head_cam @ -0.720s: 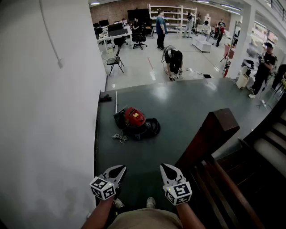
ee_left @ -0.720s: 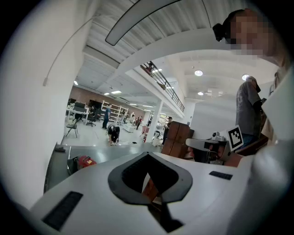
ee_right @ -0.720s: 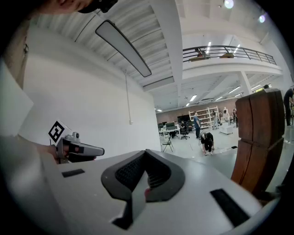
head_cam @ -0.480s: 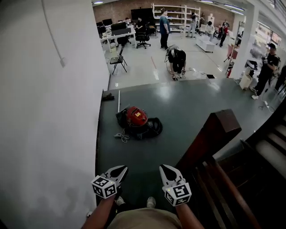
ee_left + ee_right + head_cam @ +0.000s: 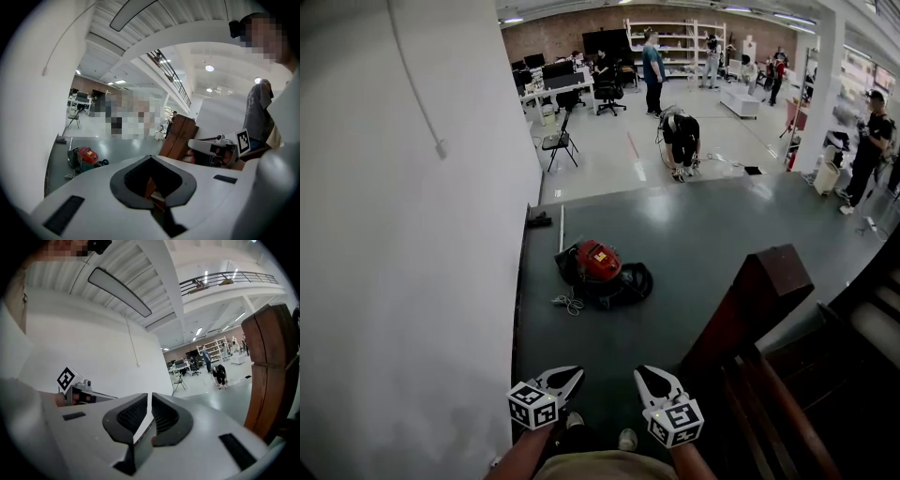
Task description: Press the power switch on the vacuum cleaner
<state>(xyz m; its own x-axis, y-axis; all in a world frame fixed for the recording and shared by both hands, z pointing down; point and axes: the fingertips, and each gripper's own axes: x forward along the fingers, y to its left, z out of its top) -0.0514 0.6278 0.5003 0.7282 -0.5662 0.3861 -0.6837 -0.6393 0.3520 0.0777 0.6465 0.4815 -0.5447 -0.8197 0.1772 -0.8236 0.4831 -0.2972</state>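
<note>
One red vacuum cleaner point(image 5: 598, 262) lies on grey-green floor point(image 5: 703, 234) beside white wall point(image 5: 412, 281).

The vacuum cleaner point(image 5: 598, 265) is red on top and black below. The floor point(image 5: 703, 234) under it is dark grey-green, and the wall point(image 5: 403, 281) to its left is white. The stair post point(image 5: 759, 291) to its right is reddish-brown. The left gripper point(image 5: 566, 379) and right gripper point(image 5: 648, 379) are white, with black-and-white square markers.

Open floor point(image 5: 703, 234) runs ahead to the vacuum cleaner point(image 5: 598, 262); white wall point(image 5: 412, 281) left, wooden post point(image 5: 757, 292) right.
</note>
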